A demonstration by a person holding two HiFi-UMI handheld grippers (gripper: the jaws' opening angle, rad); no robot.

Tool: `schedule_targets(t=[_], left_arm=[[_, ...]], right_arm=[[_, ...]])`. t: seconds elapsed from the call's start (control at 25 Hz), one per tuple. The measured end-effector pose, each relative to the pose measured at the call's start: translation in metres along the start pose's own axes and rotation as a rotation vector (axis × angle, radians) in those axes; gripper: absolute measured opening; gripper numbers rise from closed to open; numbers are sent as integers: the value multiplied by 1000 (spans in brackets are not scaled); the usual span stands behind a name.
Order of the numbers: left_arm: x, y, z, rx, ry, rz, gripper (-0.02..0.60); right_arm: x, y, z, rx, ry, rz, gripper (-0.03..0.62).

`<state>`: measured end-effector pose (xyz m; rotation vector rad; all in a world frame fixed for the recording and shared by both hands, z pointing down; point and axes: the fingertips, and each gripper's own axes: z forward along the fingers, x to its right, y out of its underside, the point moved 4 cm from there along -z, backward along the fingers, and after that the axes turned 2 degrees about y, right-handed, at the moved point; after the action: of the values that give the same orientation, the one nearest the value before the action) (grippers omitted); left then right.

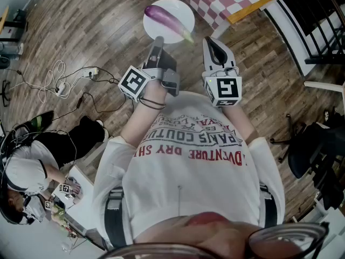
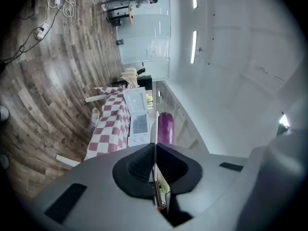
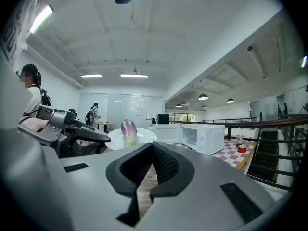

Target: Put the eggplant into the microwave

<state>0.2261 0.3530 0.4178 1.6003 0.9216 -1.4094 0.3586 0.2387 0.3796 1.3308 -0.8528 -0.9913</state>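
carry step: left gripper [image 1: 157,39] pinched plate [image 1: 182,11] rim w/ eggplant [image 1: 167,19] across it; right gripper [image 1: 207,41] pressed together (empty). next prob needed: plate kept level to microwave [image 3: 206,137].

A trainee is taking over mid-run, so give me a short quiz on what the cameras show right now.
1. True or false: the eggplant is already in the microwave.
2. What does the left gripper clamp? A) the eggplant B) the rim of the white plate C) nothing
3. Fill in: the right gripper holds nothing and its jaws are ____.
Key: 1 false, it lies on the plate, outside the microwave; 2 B; 3 shut.
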Motion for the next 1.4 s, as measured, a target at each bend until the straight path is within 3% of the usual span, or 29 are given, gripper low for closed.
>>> schedule_targets(t=[0.28,0.96,1.16,1.4], left_arm=[[8,0,2,-2,37,12,32],[-10,6,26,-21,0,-6,32],[-21,-13,55,-48,-5,-16,32],[-27,-65,111,-89,4,-38,32]], right_arm=[[0,0,-1,-1,0,-1,26],[21,23,17,-41,27,59,28],[26,28,49,-57,53,72,28],[21,22,119,-71,95,74,28]])
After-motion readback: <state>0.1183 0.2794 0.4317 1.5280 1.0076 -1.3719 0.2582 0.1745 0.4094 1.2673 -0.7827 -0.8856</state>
